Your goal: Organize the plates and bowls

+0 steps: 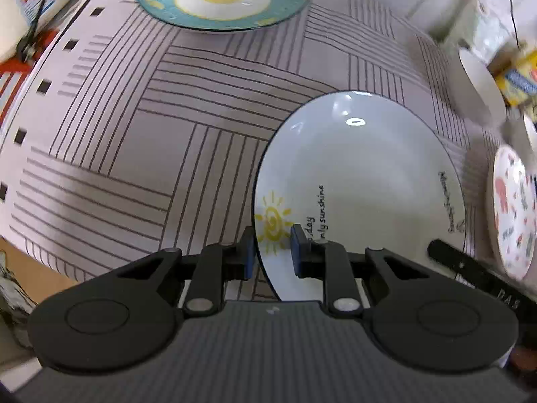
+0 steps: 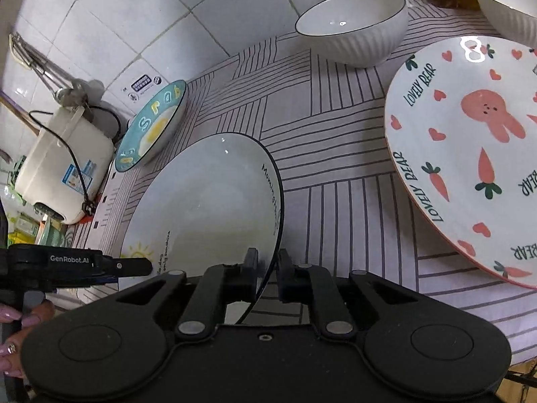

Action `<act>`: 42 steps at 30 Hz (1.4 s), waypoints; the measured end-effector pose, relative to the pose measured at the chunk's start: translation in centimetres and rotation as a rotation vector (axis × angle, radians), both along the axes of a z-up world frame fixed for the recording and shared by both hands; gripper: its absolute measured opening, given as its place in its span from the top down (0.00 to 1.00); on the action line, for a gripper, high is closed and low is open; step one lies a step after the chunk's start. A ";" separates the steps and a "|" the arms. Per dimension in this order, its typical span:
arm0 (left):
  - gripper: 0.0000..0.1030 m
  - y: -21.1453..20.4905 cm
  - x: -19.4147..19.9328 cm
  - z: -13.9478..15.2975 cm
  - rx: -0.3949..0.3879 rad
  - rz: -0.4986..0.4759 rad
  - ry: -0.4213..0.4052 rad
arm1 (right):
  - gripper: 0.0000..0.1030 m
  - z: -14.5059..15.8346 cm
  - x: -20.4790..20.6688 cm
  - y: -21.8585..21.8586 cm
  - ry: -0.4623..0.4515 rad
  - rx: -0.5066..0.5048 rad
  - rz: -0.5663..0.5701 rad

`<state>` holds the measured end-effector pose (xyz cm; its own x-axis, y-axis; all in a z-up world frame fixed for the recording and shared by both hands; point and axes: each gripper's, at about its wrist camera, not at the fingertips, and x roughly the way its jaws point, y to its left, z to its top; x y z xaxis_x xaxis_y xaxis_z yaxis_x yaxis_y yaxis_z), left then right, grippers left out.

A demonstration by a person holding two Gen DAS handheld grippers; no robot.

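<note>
Both hand-held grippers pinch the sunshine plate (image 2: 204, 201) on the striped table (image 1: 134, 134): left hand-held gripper (image 1: 271, 250) on its sun-print edge, right hand-held gripper (image 2: 268, 275) on the opposite rim. Risks: thin glazed rim slipping from the pads; an uneven lift tilting it into the bear plate (image 2: 470, 154) just right. Count, left to right of the sunshine plate: egg plate (image 2: 152, 127) far-left; three plates total; two white bowls (image 2: 352, 23) beyond.

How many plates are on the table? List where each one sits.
3: sun plate nearest, both grippers on its rim; egg plate far left by the wall; bear plate right. More may lie outside view.
</note>
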<state>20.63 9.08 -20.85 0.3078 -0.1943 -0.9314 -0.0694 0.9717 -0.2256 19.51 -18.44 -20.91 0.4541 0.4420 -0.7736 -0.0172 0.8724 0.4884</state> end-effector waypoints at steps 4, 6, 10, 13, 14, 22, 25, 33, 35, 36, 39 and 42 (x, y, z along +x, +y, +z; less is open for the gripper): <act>0.81 0.3 0.6 1.5 -0.007 -0.076 -0.014 | 0.84 1.6 0.7 0.3 -0.004 -0.020 0.026; 0.80 0.2 1.2 2.5 -0.001 -0.113 -0.025 | 0.84 2.5 0.9 0.4 -0.019 -0.026 0.018; 0.80 0.5 3.1 4.0 -0.020 -0.154 -0.052 | 0.82 3.9 1.6 0.4 -0.060 -0.048 0.030; 0.80 0.4 5.6 4.9 -0.023 -0.198 -0.071 | 0.82 4.6 2.7 0.2 -0.080 -0.042 -0.013; 0.80 0.3 6.3 5.3 -0.022 -0.215 -0.084 | 0.81 4.8 3.1 0.2 -0.089 -0.048 -0.018; 0.77 -1.1 12.4 5.3 0.032 -0.322 -0.093 | 0.79 3.3 5.9 1.0 -0.151 -0.063 -0.033; 0.77 -2.1 14.0 4.9 0.046 -0.359 -0.074 | 0.79 2.5 6.1 0.8 -0.147 -0.050 -0.079; 0.77 -3.5 15.7 2.6 0.075 -0.405 -0.028 | 0.78 0.6 6.5 0.6 -0.106 -0.073 -0.122; 0.77 -3.4 16.1 1.6 0.052 -0.390 0.023 | 0.78 0.5 6.5 0.6 -0.103 -0.104 -0.126; 0.77 -3.4 16.2 1.3 0.048 -0.391 0.036 | 0.78 0.6 6.7 0.6 -0.109 -0.121 -0.124; 0.77 -3.7 16.1 1.2 0.044 -0.406 0.041 | 0.77 0.9 7.4 0.7 -0.090 -0.166 -0.105; 0.77 -3.4 16.4 0.6 0.013 -0.375 0.103 | 0.76 0.8 8.0 1.3 -0.052 -0.223 -0.105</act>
<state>36.99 5.71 -20.24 0.1220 -0.2630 -0.9570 0.2696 0.9368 -0.2231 27.50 -17.18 -20.13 0.5300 0.2115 -0.8212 0.0592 0.9568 0.2846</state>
